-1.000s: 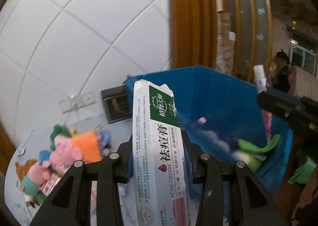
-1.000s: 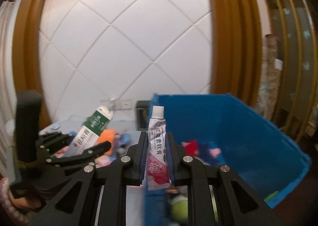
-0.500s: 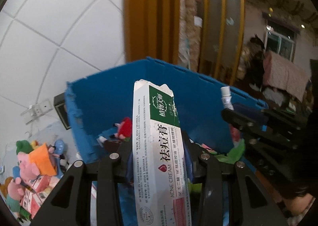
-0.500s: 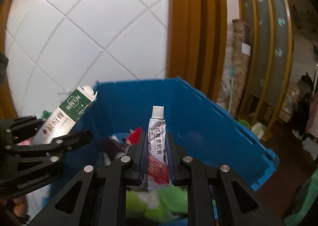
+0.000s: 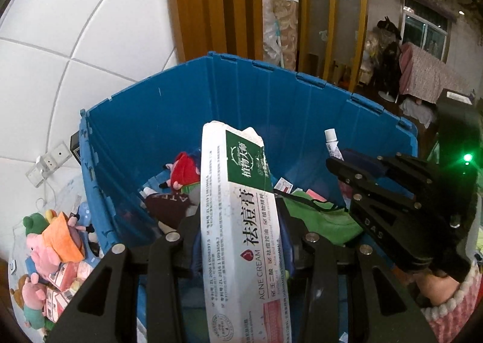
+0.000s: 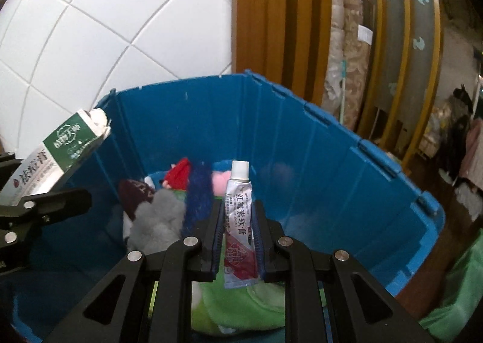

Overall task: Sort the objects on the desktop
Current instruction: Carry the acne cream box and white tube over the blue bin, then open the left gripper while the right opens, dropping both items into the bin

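My left gripper is shut on a white and green acne cream box, held upright over the blue bin. The box also shows at the left of the right wrist view. My right gripper is shut on a small silver and red ointment tube with a white cap, held over the same bin. The right gripper also shows in the left wrist view, with the tube's cap sticking up.
The bin holds plush toys, a red-hatted doll, a grey plush and green cloth. Pig plush toys and small boxes lie on the table left of the bin. A white tiled wall and wooden trim stand behind.
Both grippers have moved right from the table side to above the bin, each still holding its item. The bin's inside now fills both views.
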A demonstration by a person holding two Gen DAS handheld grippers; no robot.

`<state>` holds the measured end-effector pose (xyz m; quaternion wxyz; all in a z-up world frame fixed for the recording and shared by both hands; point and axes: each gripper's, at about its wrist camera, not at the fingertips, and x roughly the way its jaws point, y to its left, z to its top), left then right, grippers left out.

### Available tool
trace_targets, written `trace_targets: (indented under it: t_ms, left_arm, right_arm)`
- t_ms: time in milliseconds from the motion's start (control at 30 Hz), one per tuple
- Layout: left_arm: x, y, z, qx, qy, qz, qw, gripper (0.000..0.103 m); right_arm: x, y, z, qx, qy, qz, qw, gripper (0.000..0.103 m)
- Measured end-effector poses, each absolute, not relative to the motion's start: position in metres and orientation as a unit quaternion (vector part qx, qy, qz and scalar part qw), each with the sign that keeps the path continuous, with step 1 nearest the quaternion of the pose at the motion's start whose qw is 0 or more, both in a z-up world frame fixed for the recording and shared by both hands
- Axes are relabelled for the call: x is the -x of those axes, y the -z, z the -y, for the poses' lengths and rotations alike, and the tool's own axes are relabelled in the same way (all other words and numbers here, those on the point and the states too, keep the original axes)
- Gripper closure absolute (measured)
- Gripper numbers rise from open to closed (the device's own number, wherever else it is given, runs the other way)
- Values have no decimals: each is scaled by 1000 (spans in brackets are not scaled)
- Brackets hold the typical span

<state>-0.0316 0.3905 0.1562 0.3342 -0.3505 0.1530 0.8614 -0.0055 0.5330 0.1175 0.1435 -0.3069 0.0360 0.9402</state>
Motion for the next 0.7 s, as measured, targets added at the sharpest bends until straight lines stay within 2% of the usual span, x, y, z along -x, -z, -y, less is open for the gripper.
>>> trace_targets:
  t_ms: [400,467,567,667,700]
  left_arm:
    - [35,-155,-396,361,-859,-161,326,61]
    - [36,-156,-396,361,-860,-161,324,48]
    - [35,-157,-395,354,-863,-162,322,40]
    - [34,-158,-394,351,-865,-163,319,40]
    - [35,-158,-393,351,-866,-160,318,40]
  right_arm:
    - [15,-102,-540,330,-931,-37,152,85]
    - [15,-101,-540,329,-931,-38,153,84]
    - [13,-100,-541,328,-931,-40,157,83]
    - [12,-101,-542,326,-931,-42,160,73]
    - [11,-102,-543,323,-931,-43,162,64]
